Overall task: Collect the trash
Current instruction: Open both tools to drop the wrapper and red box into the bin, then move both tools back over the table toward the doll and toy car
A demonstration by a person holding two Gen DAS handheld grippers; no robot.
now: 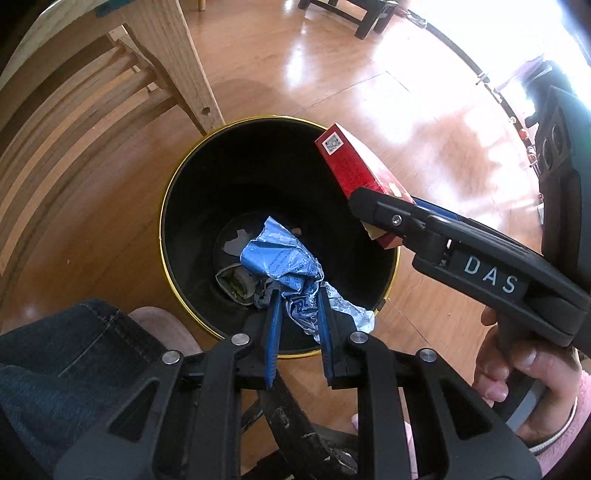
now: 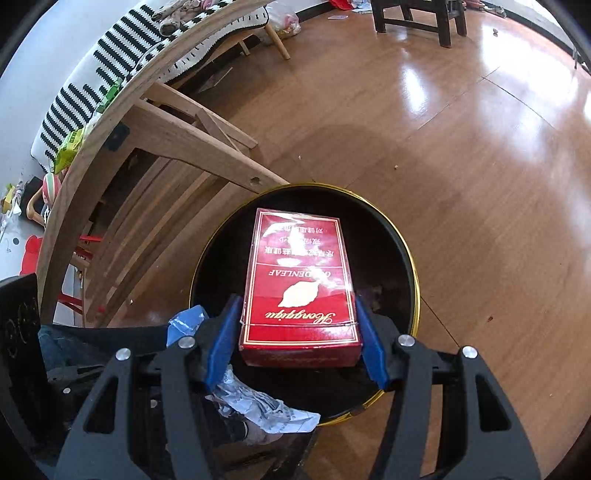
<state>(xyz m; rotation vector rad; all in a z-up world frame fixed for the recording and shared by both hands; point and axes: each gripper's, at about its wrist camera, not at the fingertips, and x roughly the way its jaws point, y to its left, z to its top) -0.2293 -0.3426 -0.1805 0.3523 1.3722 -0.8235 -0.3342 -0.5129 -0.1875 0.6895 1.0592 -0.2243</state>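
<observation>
A black round bin with a gold rim (image 1: 173, 206) stands on the wooden floor; it also shows in the right wrist view (image 2: 410, 258). My left gripper (image 1: 297, 295) is shut on a crumpled blue and silver wrapper (image 1: 280, 258) and holds it over the bin's near edge. My right gripper (image 2: 297, 306) is shut on a red cigarette box (image 2: 299, 284) and holds it above the bin's mouth; the box also shows in the left wrist view (image 1: 354, 166). The wrapper shows at the lower left of the right wrist view (image 2: 258, 406). Some scraps (image 1: 236, 280) lie in the bin's bottom.
A wooden chair's leg (image 1: 195, 88) stands right against the bin's far left side. A person's knee in jeans (image 1: 55, 350) is at the near left. A dark stool (image 2: 417, 18) stands far off on the wooden floor (image 2: 461, 147). A striped cloth (image 2: 110, 55) lies at the upper left.
</observation>
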